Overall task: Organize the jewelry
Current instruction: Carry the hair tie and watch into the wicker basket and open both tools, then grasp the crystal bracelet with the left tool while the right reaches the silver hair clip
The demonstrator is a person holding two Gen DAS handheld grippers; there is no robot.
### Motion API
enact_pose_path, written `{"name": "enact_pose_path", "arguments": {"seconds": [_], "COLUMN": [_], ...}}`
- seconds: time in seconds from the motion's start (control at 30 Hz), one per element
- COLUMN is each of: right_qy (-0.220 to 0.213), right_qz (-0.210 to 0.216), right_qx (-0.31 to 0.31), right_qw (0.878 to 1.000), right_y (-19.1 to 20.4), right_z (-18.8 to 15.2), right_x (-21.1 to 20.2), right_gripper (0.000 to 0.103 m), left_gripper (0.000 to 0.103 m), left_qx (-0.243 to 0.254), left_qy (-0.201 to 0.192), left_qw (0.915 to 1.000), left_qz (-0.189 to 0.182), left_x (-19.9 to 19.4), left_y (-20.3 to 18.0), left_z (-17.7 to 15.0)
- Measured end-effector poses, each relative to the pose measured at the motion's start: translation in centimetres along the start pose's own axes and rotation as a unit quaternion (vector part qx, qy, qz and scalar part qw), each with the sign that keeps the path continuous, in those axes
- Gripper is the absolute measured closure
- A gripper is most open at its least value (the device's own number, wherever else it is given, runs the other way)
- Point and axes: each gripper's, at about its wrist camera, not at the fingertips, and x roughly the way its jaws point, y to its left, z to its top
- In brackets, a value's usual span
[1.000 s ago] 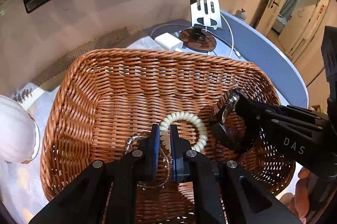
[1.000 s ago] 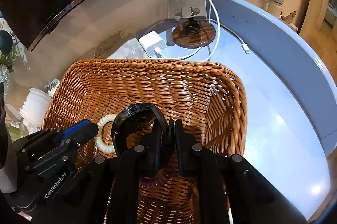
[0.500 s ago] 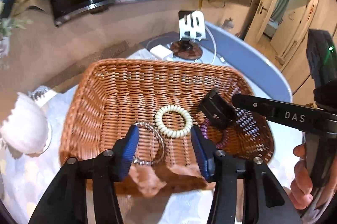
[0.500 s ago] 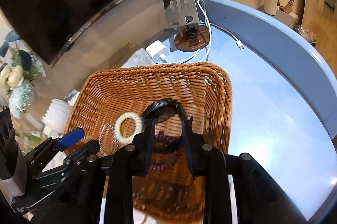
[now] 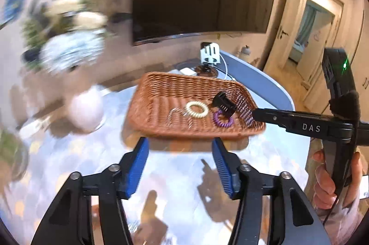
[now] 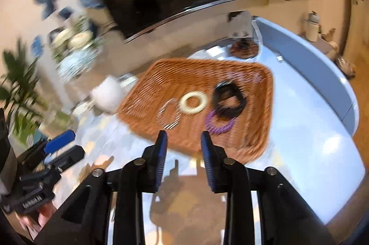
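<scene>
Four pcs of jewelry are seen lying in the wicker basket [image 5: 161,92]: a cream spiral bracelet [image 5: 197,109] near the middle, a thin clear-bead bracelet [image 6: 168,114] just beside it on the left, a purple spiral band [image 6: 219,124] to the right, and a black watch [image 6: 229,98] resting partly over the purple one. All are inside the rim; none is held. The left gripper [image 5: 181,164] is spread wide w/ nothing between the pads, its jaws having just been opening. The right gripper [image 6: 183,152] is parted more narrowly, also empty, also just opening. Both hang short of the basket, over the pale blue table [image 6: 299,141]. The placing looks done (no loose pcs are visible on the table, though blur hides detail); little seems left.
</scene>
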Motion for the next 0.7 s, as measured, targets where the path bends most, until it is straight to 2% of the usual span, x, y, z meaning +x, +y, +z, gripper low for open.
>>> {"name": "enact_pose_path", "arguments": {"seconds": [0.07,0.2,0.33,0.53,0.7], "right_qy": [0.004,0.013,0.023,0.028,0.038], "right_qz": [0.018,0.045,0.079,0.103,0.108], "right_qx": [-0.016,-0.055,-0.070,-0.088,-0.103], "right_qw": [1.000,0.997,0.994,0.990,0.988], "right_y": [1.5,5.0,7.4,9.2,10.1], "right_z": [-1.7,-4.7,-7.4,-11.5,-14.2], "right_x": [-0.3,-0.1,0.9,3.6,5.2], "right_gripper": [0.061,0.060,0.060,0.060,0.060], "left_gripper": [0.038,0.036,0.035,0.035,0.035], "left_qx": [-0.013,-0.051,-0.085,-0.113,-0.131], "left_qy": [-0.009,-0.023,-0.027,-0.012,0.007], "left_qw": [0.9998,0.9976,0.9943,0.9911,0.9885], "left_qz": [0.014,0.041,0.059,0.069,0.075], "left_x": [-2.4,-6.6,-8.8,-9.2,-8.2], "left_y": [1.6,5.3,8.5,11.8,13.9], "left_z": [-1.8,-5.4,-8.9,-14.2,-16.3]}}
